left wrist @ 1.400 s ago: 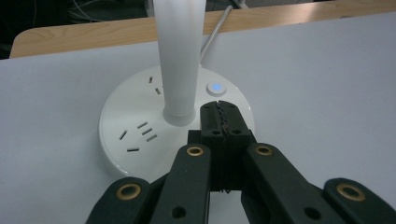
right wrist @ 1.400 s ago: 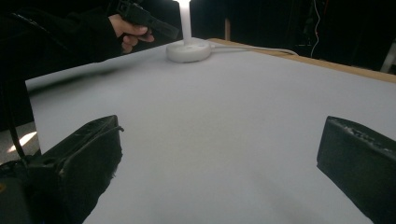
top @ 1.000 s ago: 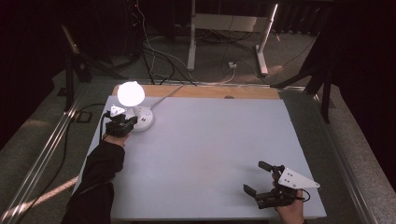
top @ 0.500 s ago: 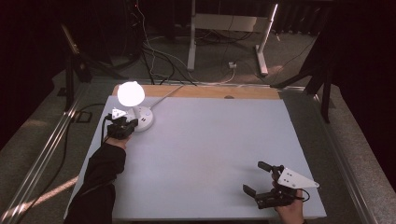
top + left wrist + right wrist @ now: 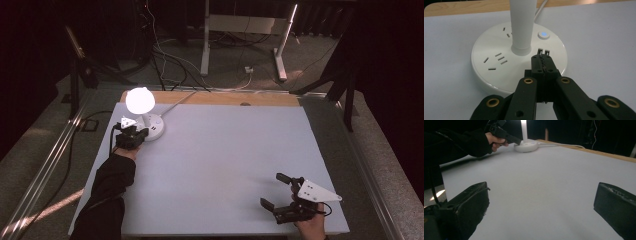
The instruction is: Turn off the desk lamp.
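Far left on the pale grey surface (image 5: 215, 155), the lit white round-based lamp (image 5: 519, 57) stands, the clenched left claw (image 5: 543, 62) poised over its base, grasping nothing. Near right, the right claw (image 5: 275, 192) rests released.

A pale grey table (image 5: 230, 165) with a bare wooden strip (image 5: 220, 98) along its far edge stands in a dark room. Beyond it, grey carpeted floor (image 5: 240, 55) carries tangled cables (image 5: 160, 55) and a white metal stand (image 5: 245, 30). Black tripod legs (image 5: 80, 65) rise at left.
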A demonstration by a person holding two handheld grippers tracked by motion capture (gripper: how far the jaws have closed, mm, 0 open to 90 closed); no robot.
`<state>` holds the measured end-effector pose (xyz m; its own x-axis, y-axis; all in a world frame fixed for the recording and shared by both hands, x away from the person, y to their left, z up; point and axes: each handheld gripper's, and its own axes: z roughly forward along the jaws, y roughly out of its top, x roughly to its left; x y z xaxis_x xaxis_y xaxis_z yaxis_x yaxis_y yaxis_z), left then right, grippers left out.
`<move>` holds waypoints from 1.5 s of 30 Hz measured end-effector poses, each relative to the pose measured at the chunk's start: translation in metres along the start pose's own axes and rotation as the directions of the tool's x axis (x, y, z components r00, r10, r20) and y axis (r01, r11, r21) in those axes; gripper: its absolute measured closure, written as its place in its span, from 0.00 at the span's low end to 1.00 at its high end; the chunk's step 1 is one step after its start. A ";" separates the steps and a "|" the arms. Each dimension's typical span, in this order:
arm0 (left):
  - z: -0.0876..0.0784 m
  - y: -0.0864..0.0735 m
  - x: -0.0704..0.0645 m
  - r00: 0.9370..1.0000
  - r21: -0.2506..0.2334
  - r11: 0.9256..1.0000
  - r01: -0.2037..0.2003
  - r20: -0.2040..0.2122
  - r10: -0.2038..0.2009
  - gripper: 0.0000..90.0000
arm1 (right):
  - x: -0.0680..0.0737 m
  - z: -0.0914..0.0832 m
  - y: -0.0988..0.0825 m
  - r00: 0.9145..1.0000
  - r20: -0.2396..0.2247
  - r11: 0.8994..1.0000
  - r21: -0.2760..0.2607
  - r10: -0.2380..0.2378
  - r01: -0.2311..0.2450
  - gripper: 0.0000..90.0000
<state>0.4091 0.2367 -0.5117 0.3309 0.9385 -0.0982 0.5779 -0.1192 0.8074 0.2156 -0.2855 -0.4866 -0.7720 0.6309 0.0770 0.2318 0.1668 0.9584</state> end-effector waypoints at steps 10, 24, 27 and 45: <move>0.002 0.001 -0.002 1.000 0.007 1.000 -0.026 -0.016 0.026 1.00 | 0.001 0.001 0.000 1.000 -0.003 1.000 0.006 0.000 0.000 0.00; -0.005 0.008 -0.004 1.000 0.002 1.000 -0.001 0.007 0.001 1.00 | 0.000 0.000 0.000 1.000 -0.001 1.000 0.003 0.001 -0.001 0.00; -0.009 0.011 -0.005 1.000 0.012 1.000 -0.004 0.013 0.004 0.96 | 0.000 0.000 0.000 1.000 -0.001 1.000 0.003 0.001 -0.001 0.00; -0.030 0.023 -0.019 0.997 0.091 0.996 -0.021 0.078 0.014 0.31 | 0.000 0.000 0.000 1.000 0.000 1.000 0.003 0.004 -0.004 0.00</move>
<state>0.3941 0.2256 -0.4739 0.3962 0.9087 -0.1316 0.6364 -0.1685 0.7528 0.2157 -0.2859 -0.4864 -0.7708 0.6319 0.0806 0.2368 0.1668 0.9571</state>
